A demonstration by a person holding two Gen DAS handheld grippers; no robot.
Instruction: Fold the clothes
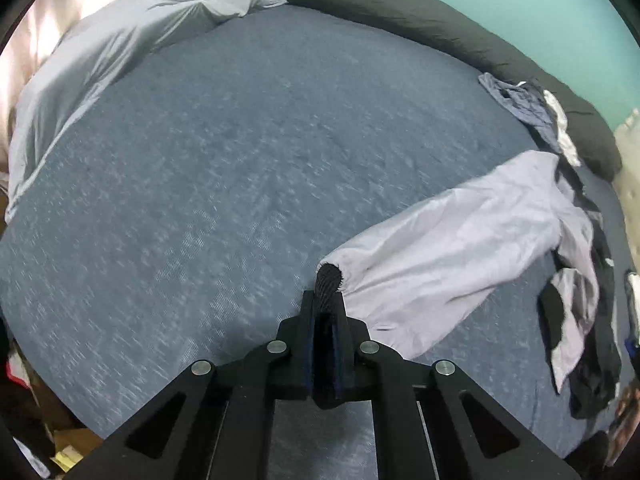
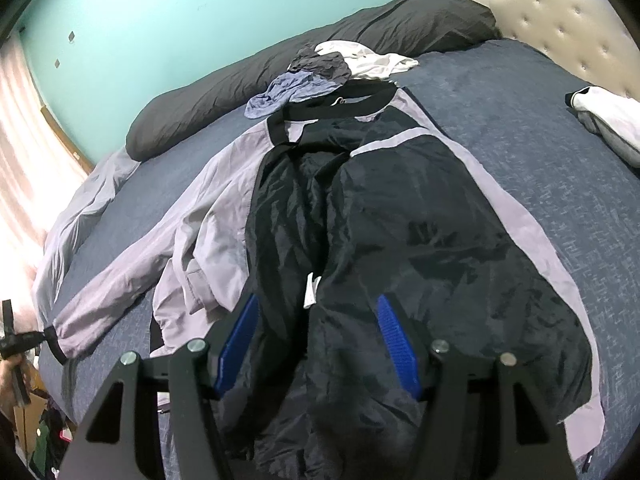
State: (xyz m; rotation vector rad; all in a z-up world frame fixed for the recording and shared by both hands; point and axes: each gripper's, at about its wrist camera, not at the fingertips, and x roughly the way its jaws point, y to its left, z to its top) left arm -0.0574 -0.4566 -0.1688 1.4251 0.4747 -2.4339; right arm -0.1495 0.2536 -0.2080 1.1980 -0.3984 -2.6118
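A black-and-pale-lilac lightweight nylon jacket [image 2: 360, 208] lies spread open, lining up, down the middle of a bed covered in a dark blue textured bedspread [image 1: 240, 160], its black ribbed collar [image 2: 340, 106] toward the far side and its hem nearest the right gripper [image 2: 318, 344]. The garment's long axis runs straight away from that gripper, whose blue-padded fingers [image 2: 240, 336] stand wide apart and hold nothing, just above the black lining. One lilac sleeve [image 1: 460, 240] stretches out sideways to the left, and the left gripper [image 1: 328, 304] is clamped tight on its black ribbed cuff [image 1: 329, 280]. The left hand is therefore the one in charge of the sleeve; folding it would mean carrying the cuff rightward across the body. A small white care label [image 2: 311, 292] shows inside the lining, its print too small to read. Beyond the collar sit a crumpled heap of blue, grey and white clothes [image 2: 320, 72] and a long charcoal bolster pillow [image 2: 280, 76] against a turquoise wall [image 2: 200, 12].
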